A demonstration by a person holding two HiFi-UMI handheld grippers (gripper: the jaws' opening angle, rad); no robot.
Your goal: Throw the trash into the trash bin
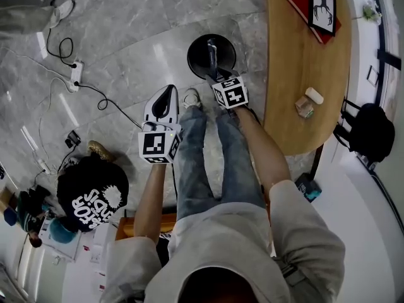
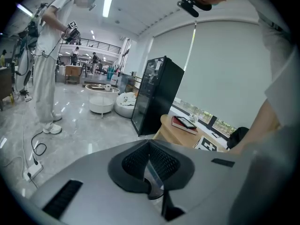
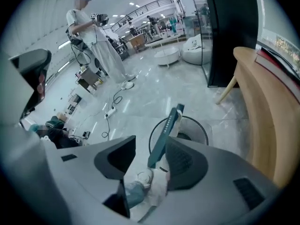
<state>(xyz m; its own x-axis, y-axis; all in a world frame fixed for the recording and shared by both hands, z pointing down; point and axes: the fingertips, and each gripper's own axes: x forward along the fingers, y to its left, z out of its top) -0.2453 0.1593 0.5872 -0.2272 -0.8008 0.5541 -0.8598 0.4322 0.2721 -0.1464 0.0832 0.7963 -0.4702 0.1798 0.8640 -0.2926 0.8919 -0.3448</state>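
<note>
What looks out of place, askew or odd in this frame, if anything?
One thing stands out: a dark teal packet stands tilted between the open jaws of the right gripper, apparently leaning on one pad, above the black trash bin. A power strip and its cables sprawl across the floor.

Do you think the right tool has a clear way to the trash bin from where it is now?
Probably yes: the right tool hangs over the open mouth of the trash bin, jaws apart with a teal packet between them, and nothing seems to lie in between.
</note>
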